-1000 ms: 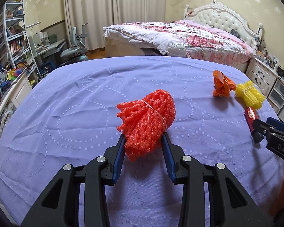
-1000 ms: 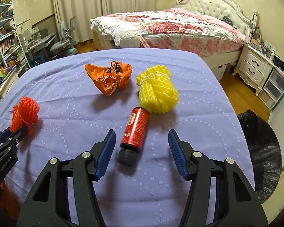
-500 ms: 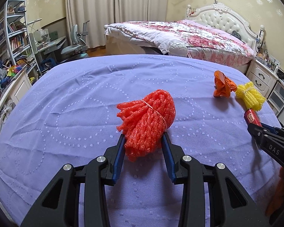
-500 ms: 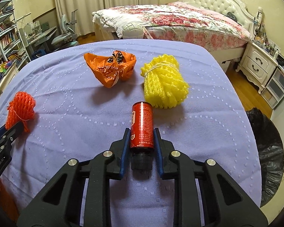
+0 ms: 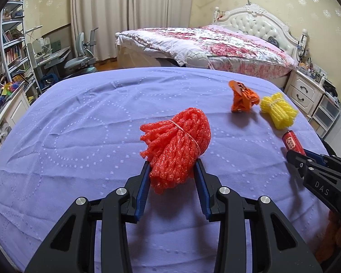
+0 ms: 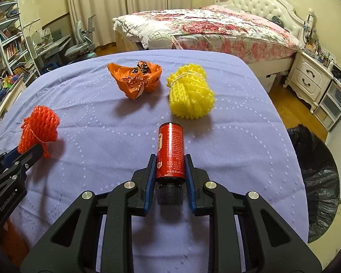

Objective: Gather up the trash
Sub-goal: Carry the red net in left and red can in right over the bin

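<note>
Nearest, the right gripper (image 6: 170,170) is clamping the red bottle (image 6: 170,152) low on its barrel, just above the black cap; the bottle looks rigid and likely slick. The left gripper (image 5: 173,173) is squeezing the red foam net bundle (image 5: 177,145), which looks light and compressible. Farther off, the orange plastic bag (image 6: 136,79) and yellow foam net bundle (image 6: 191,93) are lying on the purple tablecloth (image 6: 97,122). The black-lined bin (image 6: 316,177) is standing beyond the right edge, the way to it open.

Warm indoor light from overhead, soft shadows under things on the desk (image 5: 79,118); sharp focus, edges bowed and dark-cornered.
</note>
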The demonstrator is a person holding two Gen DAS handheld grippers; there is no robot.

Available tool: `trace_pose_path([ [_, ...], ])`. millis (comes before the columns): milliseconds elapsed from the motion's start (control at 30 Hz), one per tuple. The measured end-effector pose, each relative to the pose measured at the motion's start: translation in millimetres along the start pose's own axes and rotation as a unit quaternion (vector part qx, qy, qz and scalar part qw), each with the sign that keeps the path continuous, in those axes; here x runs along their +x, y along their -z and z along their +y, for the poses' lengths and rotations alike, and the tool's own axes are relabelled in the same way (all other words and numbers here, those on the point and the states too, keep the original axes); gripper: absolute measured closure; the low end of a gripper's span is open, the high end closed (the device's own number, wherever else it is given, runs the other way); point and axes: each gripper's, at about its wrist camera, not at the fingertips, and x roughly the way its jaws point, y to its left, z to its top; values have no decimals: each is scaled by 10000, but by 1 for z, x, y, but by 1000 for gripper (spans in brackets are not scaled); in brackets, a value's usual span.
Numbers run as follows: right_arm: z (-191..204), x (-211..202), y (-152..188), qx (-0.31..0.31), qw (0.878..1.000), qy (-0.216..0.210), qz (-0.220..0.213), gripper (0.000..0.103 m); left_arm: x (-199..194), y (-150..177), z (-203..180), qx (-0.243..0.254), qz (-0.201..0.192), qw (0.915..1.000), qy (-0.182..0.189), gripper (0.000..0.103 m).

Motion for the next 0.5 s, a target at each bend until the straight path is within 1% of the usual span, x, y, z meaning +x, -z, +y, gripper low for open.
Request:
trace_pose_path([
  [233, -12, -20, 7, 41, 9999, 55, -157, 80, -8, 2, -22, 139, -66, 9998, 155, 65],
  [500, -35, -43, 15, 204, 9990, 171, -352, 80, -17, 4, -52, 337, -127, 9987, 354, 65],
])
